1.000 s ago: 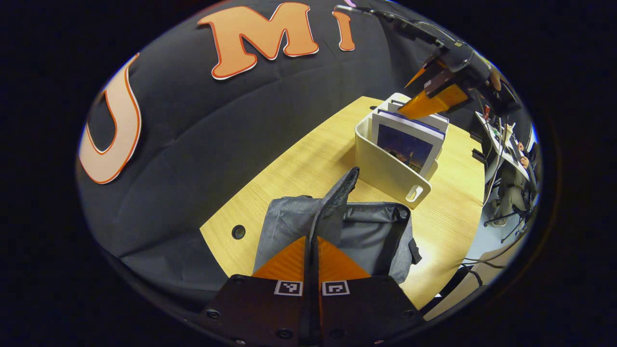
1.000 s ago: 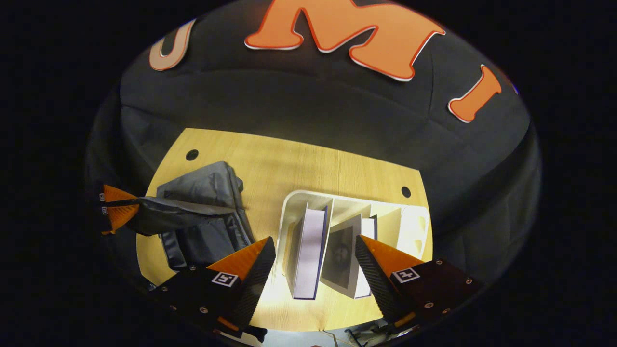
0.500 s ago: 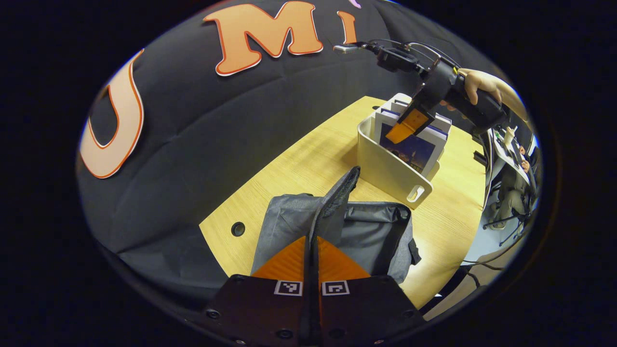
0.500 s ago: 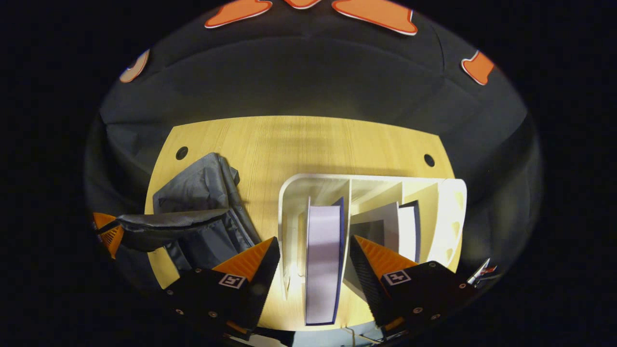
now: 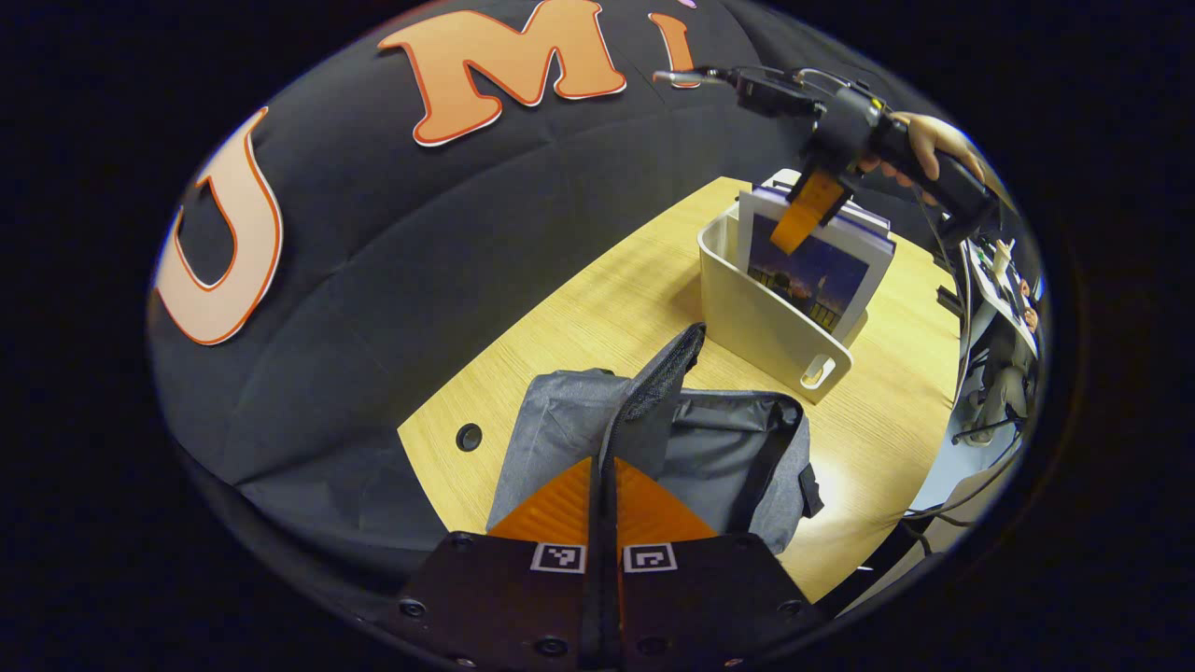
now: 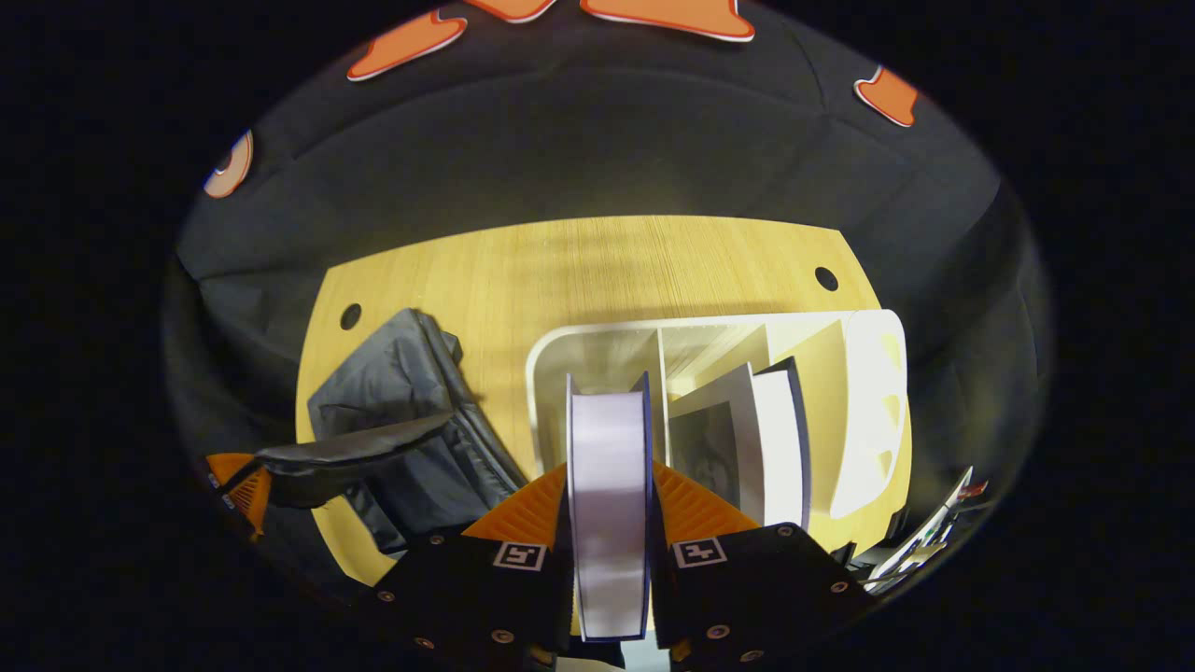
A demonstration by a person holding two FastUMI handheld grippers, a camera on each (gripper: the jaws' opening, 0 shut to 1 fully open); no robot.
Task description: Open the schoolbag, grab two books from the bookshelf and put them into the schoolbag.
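Note:
The grey schoolbag (image 5: 719, 457) (image 6: 411, 448) lies open on the wooden table. My left gripper (image 5: 605, 467) is shut on the bag's flap (image 5: 653, 392), holding it up. A white bookshelf (image 5: 766, 322) (image 6: 868, 411) stands beyond the bag. My right gripper (image 6: 609, 485) (image 5: 808, 205) is shut on a thick blue-covered book (image 6: 609, 504) (image 5: 812, 271) in the shelf's left compartment, both fingers pressing its covers. A second book (image 6: 747, 439) leans in the compartment to its right.
The wooden table (image 5: 597, 308) has round cable holes (image 5: 468, 436) (image 6: 825, 278). A hand (image 5: 920, 149) holds the right gripper above the shelf. Beyond the table's right edge are cables and office furniture (image 5: 990, 355).
My right gripper has closed from open onto the blue-covered book, and the book has risen slightly in the shelf. My left gripper keeps holding the flap up.

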